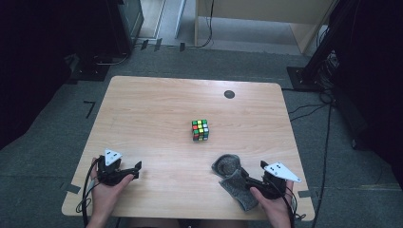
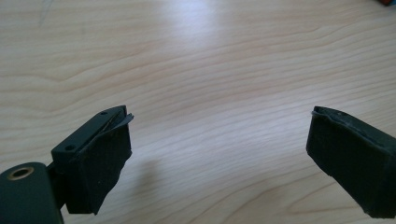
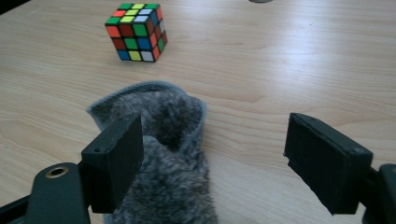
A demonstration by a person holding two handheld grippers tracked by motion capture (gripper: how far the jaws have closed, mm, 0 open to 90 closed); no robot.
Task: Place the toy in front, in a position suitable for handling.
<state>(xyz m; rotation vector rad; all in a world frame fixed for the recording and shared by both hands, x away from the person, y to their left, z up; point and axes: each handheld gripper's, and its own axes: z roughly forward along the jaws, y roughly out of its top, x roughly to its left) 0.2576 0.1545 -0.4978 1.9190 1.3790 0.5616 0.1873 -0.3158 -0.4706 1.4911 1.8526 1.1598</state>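
A scrambled colour cube (image 1: 200, 129) (image 3: 136, 31) stands alone near the middle of the wooden table (image 1: 152, 109). A grey fuzzy sock (image 1: 232, 176) (image 3: 163, 154) lies at the front right with its mouth gaping toward the cube. My right gripper (image 1: 253, 170) (image 3: 215, 126) hovers over the sock's near end, jaws wide apart. The sock lies under and beside the left jaw and the pads do not press on it. My left gripper (image 1: 137, 170) (image 2: 219, 116) is at the front left over bare wood, open with nothing between its jaws.
A small black round disc (image 1: 229, 94) sits near the table's far edge. Grey carpet surrounds the table, with cables and dark stands at the right and back. The table's front edge runs just under both hands.
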